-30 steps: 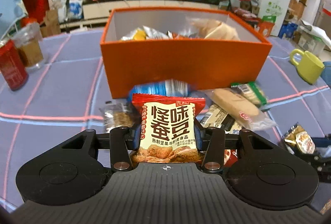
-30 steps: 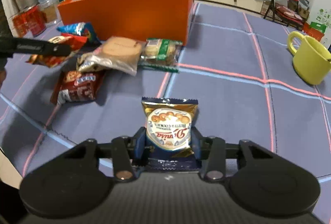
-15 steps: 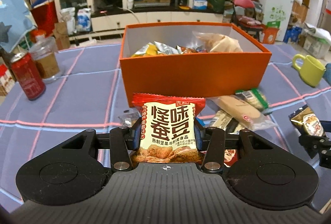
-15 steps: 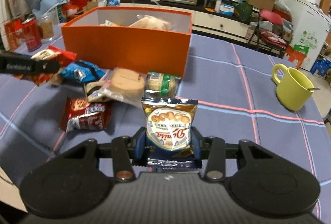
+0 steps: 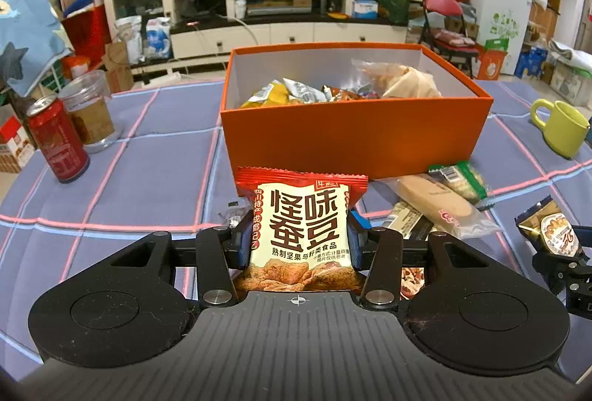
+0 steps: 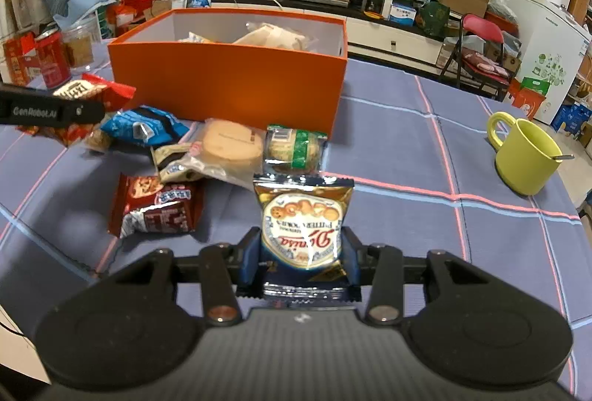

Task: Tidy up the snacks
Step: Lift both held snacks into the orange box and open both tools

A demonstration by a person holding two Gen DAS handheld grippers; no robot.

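Item: red bean packet (image 5: pixel 301 227), clenched in our left gripper (image 5: pixel 300 245); cookie packet (image 6: pixel 305 221), clenched in our right gripper (image 6: pixel 304 262). Change: both now lifted higher, orange box (image 5: pixel 355 131) opening visible beyond fingertips. We judge drop-in next.

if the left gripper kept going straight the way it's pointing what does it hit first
Most likely the near wall of the orange box, dead ahead of the left gripper and the red snack pack it holds. Since it tilts downward, it might meet the tablecloth just before the box; depth is unclear.
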